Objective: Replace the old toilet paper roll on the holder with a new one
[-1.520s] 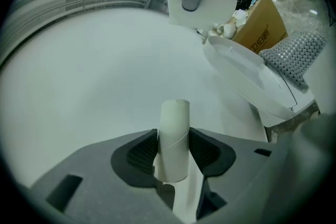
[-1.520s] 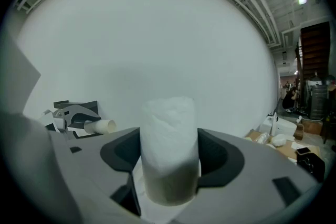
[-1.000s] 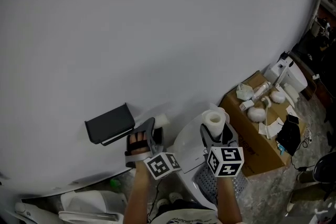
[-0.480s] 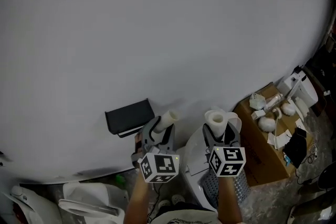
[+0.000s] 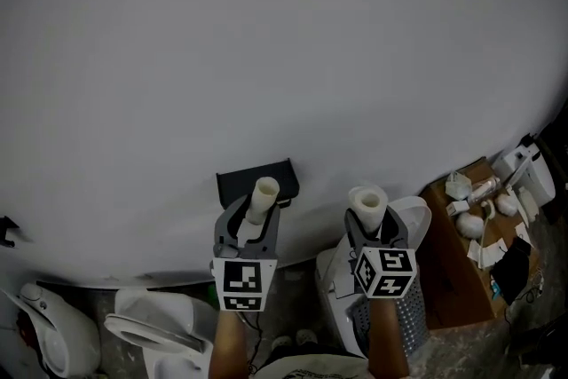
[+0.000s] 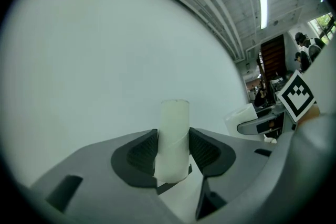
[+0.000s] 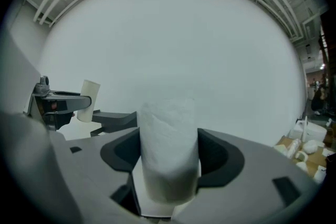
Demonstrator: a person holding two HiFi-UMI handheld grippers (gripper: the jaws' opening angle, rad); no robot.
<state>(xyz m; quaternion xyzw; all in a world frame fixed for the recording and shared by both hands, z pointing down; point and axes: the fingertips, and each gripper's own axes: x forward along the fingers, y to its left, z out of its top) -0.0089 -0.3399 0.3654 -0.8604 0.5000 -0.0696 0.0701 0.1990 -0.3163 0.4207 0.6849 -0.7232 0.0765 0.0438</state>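
This is looking like a mock bathroom in a workshop hall: a black wall-mounted paper holder (image 5: 238, 183) is hanging at 7 o'clock, a white ceramic toilet (image 5: 151, 333) is sitting below it, and a cluttered brown cardboard box (image 5: 453, 275) is standing at 4 o'clock.

A plain white wall (image 5: 266, 31) fills most of the frame. Lower right: a cluttered cardboard box (image 5: 454, 280) on mottled grey floor (image 5: 479, 343). Lower left: a white toilet (image 5: 146, 328). Left gripper view: a ceiling strip light (image 6: 262, 8), upper right.

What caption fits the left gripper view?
Left gripper clamps a bare cream cardboard tube, facing a plain pale wall.
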